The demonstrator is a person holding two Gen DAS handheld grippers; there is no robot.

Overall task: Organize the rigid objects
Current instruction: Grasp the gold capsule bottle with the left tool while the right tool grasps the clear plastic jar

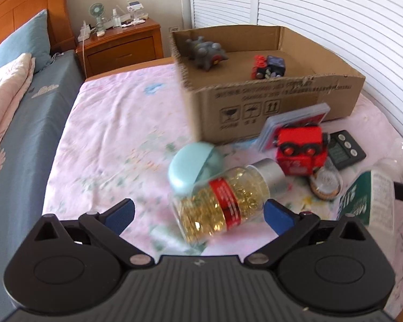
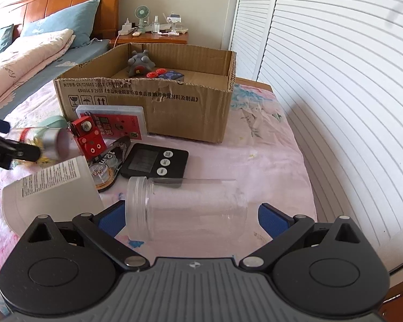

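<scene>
A cardboard box stands on the pink bedspread and holds a grey toy and a red and blue toy. My left gripper is open around a capsule bottle with a silver cap that lies on its side between the blue pads. Beside the bottle lie a teal round case and a red toy train. My right gripper is open around a clear empty jar lying on its side. The box also shows in the right wrist view.
A card case leans on the box front. A black timer, a tape measure and a white bottle lie near the jar. Louvered doors stand to the right; a nightstand stands behind.
</scene>
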